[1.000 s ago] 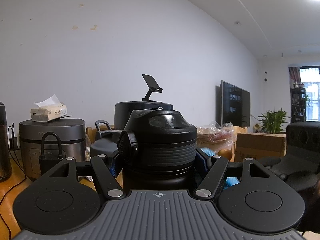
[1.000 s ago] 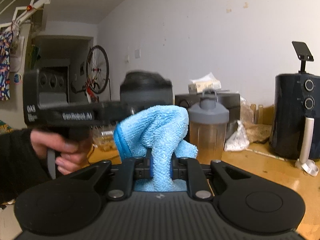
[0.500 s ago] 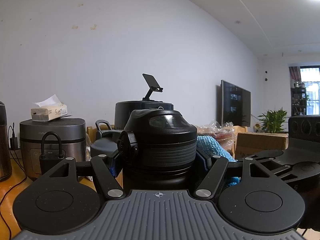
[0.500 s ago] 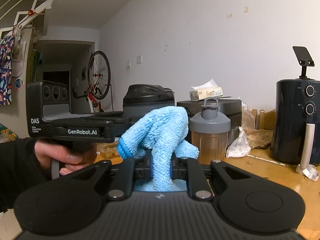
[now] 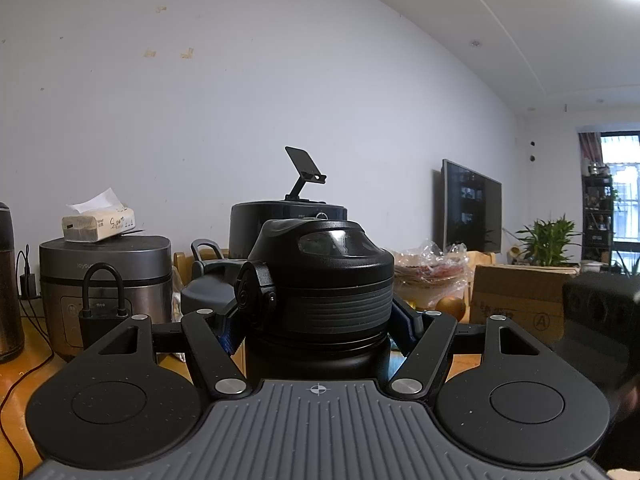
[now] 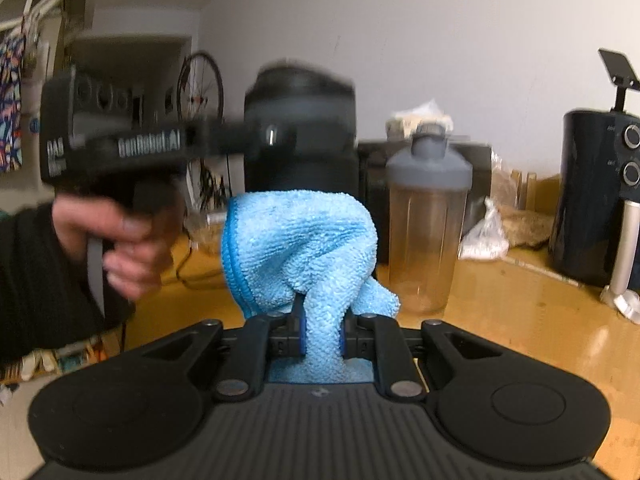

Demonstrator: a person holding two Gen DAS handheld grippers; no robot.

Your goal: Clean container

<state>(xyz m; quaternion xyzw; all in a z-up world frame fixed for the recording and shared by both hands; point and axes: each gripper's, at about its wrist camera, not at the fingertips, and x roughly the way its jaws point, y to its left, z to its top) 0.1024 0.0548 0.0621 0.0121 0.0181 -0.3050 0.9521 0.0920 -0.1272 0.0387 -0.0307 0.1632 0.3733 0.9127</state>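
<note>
Black bottle clamped in left tongs, base hidden, blue cloth pinched in right tongs

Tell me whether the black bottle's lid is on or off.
On. The domed lid sits atop the black bottle, held upright in the left gripper.

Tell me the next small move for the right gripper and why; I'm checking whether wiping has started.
Probably press the blue microfiber cloth forward against the black bottle. The right gripper is shut on the cloth, and the left gripper clamps the bottle below its lid. In the right wrist view the cloth sits just in front of the bottle; contact cannot be told through the blur.
</note>
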